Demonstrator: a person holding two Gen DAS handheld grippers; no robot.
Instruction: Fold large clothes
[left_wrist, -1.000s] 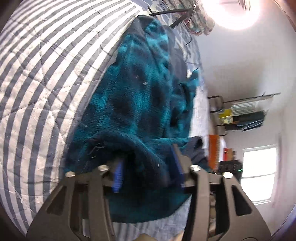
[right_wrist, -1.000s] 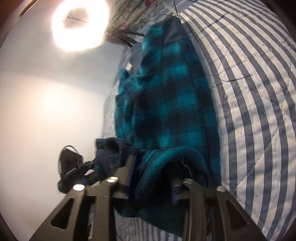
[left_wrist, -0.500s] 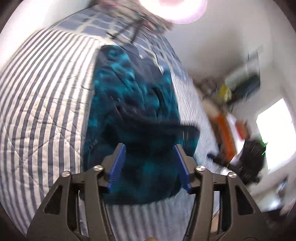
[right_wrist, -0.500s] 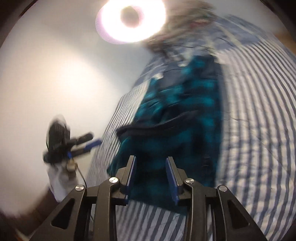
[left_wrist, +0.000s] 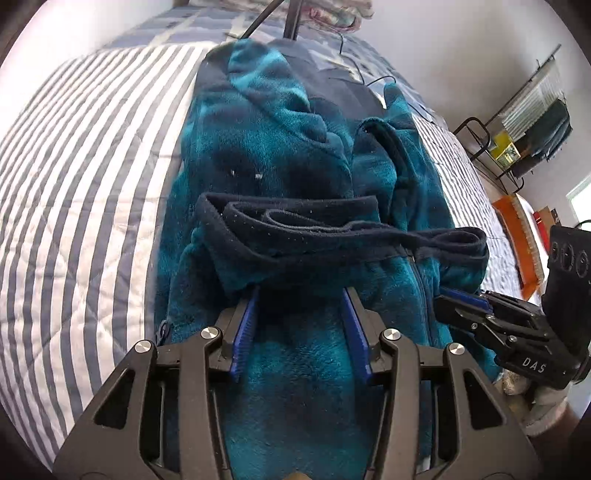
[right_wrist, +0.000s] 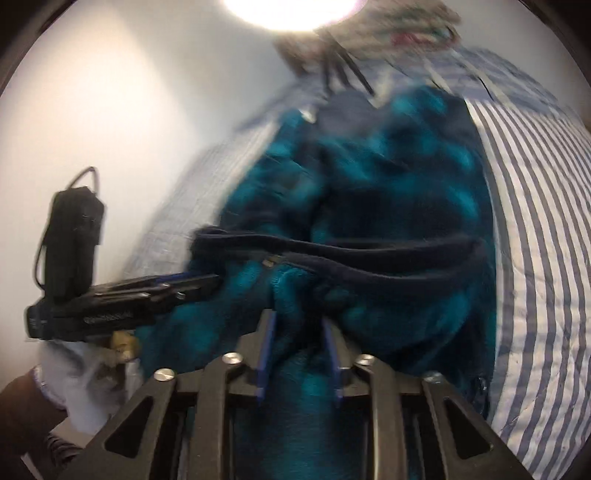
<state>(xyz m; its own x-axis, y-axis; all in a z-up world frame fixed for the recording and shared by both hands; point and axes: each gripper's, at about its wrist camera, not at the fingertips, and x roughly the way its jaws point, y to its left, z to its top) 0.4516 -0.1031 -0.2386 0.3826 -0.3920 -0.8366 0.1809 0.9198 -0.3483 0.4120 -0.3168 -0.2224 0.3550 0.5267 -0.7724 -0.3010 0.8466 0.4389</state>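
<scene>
A teal and navy plaid fleece jacket (left_wrist: 273, 155) lies along the striped bed, its navy hem band (left_wrist: 332, 232) folded up across its middle. My left gripper (left_wrist: 301, 295) is open, its blue pads either side of the fleece just below the band. My right gripper (right_wrist: 299, 317) is open over the same fold in the blurred right wrist view, where the jacket (right_wrist: 388, 192) fills the middle. Each gripper shows in the other's view: the right one (left_wrist: 458, 302) at the jacket's right edge, the left one (right_wrist: 192, 284) at its left edge.
The bed has a grey and white striped quilt (left_wrist: 85, 177). A tripod's legs (left_wrist: 273, 14) and a pile of fabric stand at the bed's far end. A clothes rack (left_wrist: 524, 122) and an orange item (left_wrist: 517, 225) are at the right. A ring light (right_wrist: 291, 11) glares above.
Both grippers let go of the hem they held, opened, and swung back upright to face down the jacket. The hem band now lies folded across the jacket's middle.
</scene>
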